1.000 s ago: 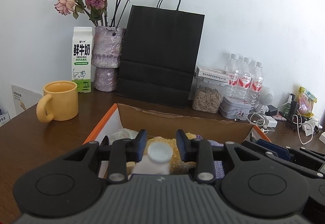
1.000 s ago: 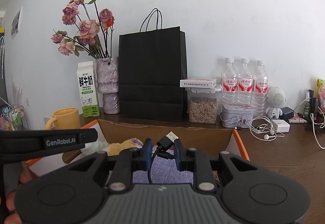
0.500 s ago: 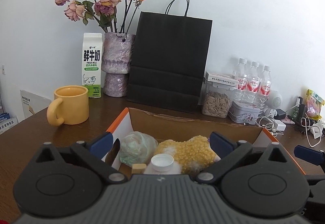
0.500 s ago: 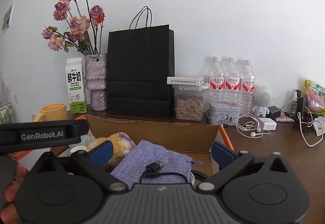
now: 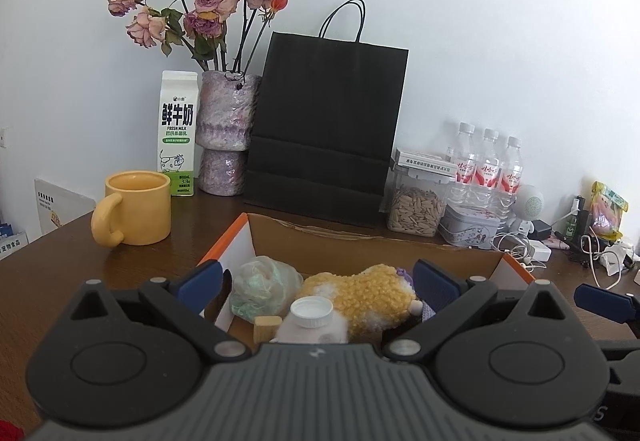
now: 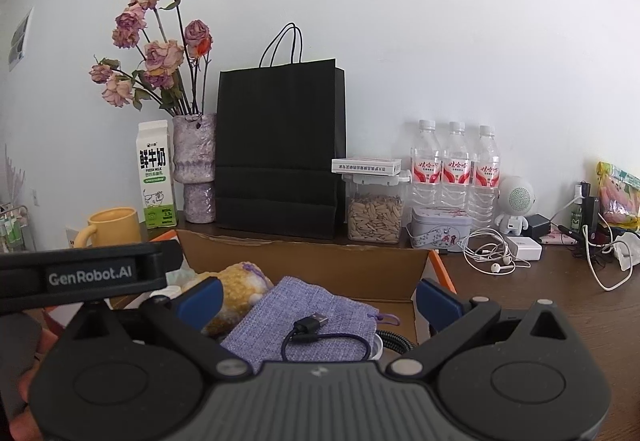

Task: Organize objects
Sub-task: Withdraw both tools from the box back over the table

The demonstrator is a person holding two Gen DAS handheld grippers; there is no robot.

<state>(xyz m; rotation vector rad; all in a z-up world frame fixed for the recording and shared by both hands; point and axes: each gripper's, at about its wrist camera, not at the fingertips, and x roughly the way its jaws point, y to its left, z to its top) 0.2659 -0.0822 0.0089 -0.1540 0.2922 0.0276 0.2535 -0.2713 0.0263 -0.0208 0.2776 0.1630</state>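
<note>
Jaws on both grippers spread wide, nothing held in either. Left gripper (image 5: 316, 283) hangs over the left half of the cardboard box (image 5: 360, 241) on the desk (image 5: 52, 281); right gripper (image 6: 318, 295) over the right half

Left to right inside the box: crumpled pale green bag (image 5: 266, 287) against the left wall, small wooden block (image 5: 267, 327) in front of it, white-capped bottle (image 5: 312, 323) upright just beside the block, fuzzy yellow plush (image 5: 368, 295) touching the bottle, purple cloth pouch (image 6: 304, 315) with a USB cable (image 6: 316, 329) lying loose on top, a coiled black cord (image 6: 394, 339) at the pouch's right edge

Risks, judged from this layout:
- bottle sits close under the left gripper body; dropping down or sweeping sideways could tip it onto the block or plush
- USB cable only rests on the pouch, plug end free; a passing finger could snag the loop and drag it, or pull it out of the box
- pouch is soft and heaped on other things, may slump, cable would slide off with it
- the two grippers are close over the same box, the left one's side shows in the right wrist view; moving both at once risks a bump
- yellow mug (image 5: 134, 207) stands just left of the box on the desk, an outward swing of the left gripper could knock it
- earphones (image 6: 490, 255) and chargers lie near the box's right side, easy to hook

Whether more items remain to be packed, cannot tell
</note>
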